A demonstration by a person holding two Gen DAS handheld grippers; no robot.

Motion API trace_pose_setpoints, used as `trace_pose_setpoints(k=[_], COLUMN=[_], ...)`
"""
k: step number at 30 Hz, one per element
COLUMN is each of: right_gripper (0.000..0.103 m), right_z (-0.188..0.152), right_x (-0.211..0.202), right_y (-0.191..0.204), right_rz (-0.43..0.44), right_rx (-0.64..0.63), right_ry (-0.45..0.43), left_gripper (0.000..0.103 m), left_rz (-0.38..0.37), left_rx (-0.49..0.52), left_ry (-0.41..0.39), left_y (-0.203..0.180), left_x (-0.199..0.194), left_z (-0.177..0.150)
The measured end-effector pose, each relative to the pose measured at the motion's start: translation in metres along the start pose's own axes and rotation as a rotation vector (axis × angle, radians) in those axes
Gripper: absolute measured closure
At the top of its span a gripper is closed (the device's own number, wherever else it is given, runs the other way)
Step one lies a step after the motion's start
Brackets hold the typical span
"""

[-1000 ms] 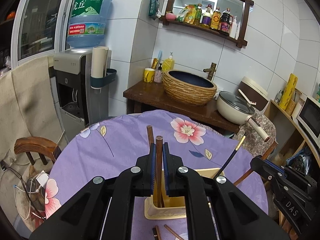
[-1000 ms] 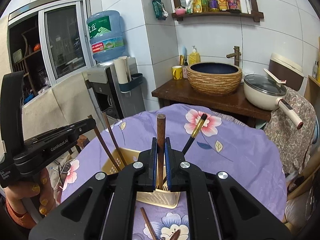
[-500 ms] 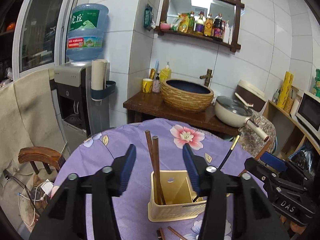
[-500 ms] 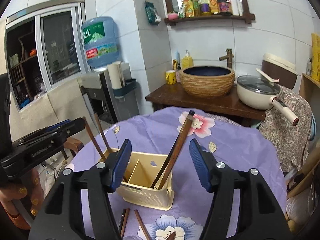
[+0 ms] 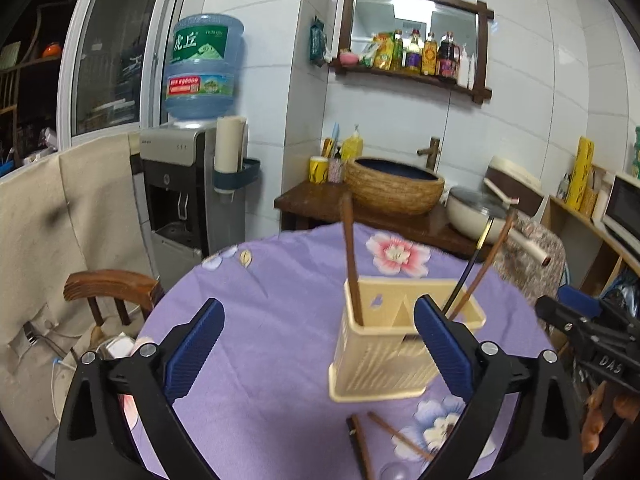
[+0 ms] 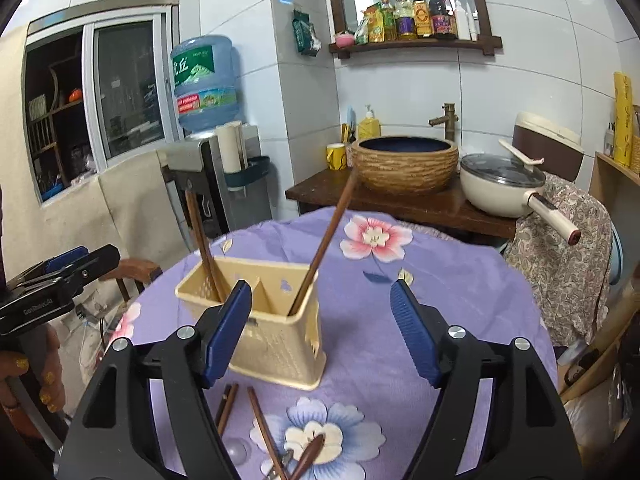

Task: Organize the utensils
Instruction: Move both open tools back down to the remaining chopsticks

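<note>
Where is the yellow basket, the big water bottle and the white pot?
Yellow basket (image 6: 276, 344), right wrist view, on its front wall.
Water bottle (image 5: 202, 68), left wrist view, on its green label.
White pot (image 6: 496, 196), right wrist view, on its side below the lid.

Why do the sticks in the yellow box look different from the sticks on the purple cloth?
The chopsticks in the holder stand on end, leaning on the rim of the cream utensil holder; the loose chopsticks lie flat on the tablecloth. Those in the holder sit split between its two compartments; the loose ones lie scattered in front of it. Both lots are thin brown sticks, and no claw touches either.
</note>
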State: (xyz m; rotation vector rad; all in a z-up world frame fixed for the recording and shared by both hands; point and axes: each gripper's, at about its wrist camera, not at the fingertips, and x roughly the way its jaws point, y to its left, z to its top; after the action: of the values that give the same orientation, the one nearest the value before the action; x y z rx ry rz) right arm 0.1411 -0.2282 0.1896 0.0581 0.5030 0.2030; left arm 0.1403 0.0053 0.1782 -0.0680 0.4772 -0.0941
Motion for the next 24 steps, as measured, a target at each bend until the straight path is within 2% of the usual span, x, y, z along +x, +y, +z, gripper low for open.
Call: trace_pose_setpoints(k=[5,11,17,24], right_gripper=[0.031,0.032,0.039,0.050], right_z=[-0.038,-0.076,-0.097,-0.115], right_x=[0.010,0.033,0.053,0.087], right_y=[0.002,0.014,0.033,0.044], right_rz=[0.025,0.057,0.110,0.209], right_rx=[-0.028,-0.077,-0.134,-0.154], right_ry=[0.085,0.199,0.280,0.416], left_gripper=[0.009,0.010,0.035,0.063], left_rz=[-0.002,-0.010,-0.024,-0.083], left_rx=[0.040,0.040,0.067,0.104], left_ry=[0.105,0.221,0.299,0.382], left_y=[0.002,0.007,0.007,0.000], left_x=[0.017,0.037,0.047,0.055], left_z=[-0.042,-0.082,-0.108,-0.127])
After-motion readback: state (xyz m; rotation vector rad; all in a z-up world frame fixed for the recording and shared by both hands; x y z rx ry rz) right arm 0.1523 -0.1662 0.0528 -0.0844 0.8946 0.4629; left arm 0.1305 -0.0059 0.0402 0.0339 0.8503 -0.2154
